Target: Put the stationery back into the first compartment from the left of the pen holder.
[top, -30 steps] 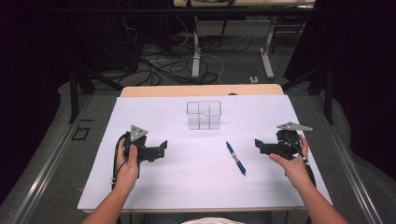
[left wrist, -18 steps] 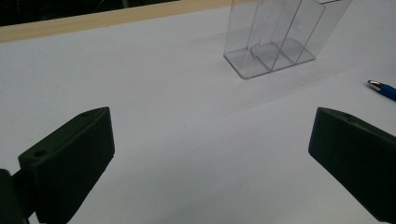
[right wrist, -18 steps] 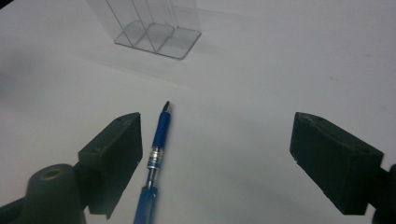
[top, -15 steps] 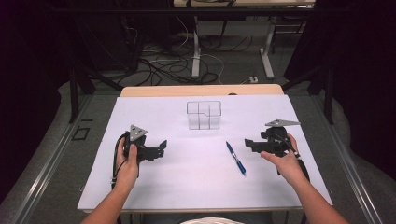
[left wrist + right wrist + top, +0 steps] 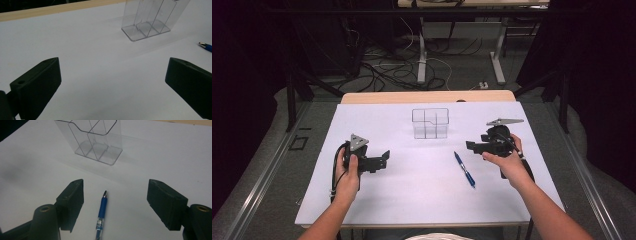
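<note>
Right gripper over pen, jaws open and just closing, pen framed between them but untouched.

Pen lying flat on white table, just right of centre, near the clear holder yet apart from it; in the right gripper view, tip toward the holder, barrel running back between the jaws. Likely light, stiff and smooth, prone to roll or skid under a one-sided touch; best pinched across mid-barrel, both pads meeting together. Left gripper held well to the left, jaws wide apart, nothing between them. Surface plain, matt, flat, wooden strip at far edge. Beyond: dark room, cables on floor, table legs.
</note>
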### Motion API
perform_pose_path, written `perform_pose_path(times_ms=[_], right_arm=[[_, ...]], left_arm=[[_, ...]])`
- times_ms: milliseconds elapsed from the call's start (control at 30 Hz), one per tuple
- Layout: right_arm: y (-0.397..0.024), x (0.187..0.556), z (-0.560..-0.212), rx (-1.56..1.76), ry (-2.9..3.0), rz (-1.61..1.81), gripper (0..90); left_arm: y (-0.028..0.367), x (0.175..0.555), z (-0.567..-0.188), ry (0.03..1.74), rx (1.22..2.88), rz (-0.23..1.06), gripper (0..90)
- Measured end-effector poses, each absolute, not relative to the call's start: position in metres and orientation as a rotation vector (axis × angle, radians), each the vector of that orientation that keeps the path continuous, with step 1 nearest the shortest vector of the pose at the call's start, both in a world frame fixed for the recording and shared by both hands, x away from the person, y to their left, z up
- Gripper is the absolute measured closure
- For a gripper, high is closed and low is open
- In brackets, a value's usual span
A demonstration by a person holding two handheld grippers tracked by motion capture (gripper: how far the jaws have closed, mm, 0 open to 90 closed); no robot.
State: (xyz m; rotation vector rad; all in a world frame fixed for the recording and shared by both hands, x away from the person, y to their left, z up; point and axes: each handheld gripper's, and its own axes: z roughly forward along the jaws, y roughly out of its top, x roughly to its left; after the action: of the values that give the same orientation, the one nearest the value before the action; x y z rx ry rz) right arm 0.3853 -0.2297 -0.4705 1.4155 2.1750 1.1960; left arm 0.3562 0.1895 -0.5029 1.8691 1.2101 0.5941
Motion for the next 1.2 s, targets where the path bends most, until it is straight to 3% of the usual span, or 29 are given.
perform_pose_path(times_ms=[667, 1033, 1200], right_arm=[[-0.203, 0.412, -0.481, 1.626, 2.301, 0.933, 23.3], [-0.192, 0.422, -0.491, 1.678, 2.326, 0.749, 45.6], [-0.189, 0.426, -0.495, 1.657, 2.336, 0.714, 51.3]], left_arm=[[0.189, 0.357, -0.505, 1.212, 1.865, 0.582, 0.2], [0.19, 0.357, -0.504, 1.216, 1.865, 0.575, 0.2], [0.19, 0.358, -0.504, 1.213, 1.864, 0.586, 0.2]])
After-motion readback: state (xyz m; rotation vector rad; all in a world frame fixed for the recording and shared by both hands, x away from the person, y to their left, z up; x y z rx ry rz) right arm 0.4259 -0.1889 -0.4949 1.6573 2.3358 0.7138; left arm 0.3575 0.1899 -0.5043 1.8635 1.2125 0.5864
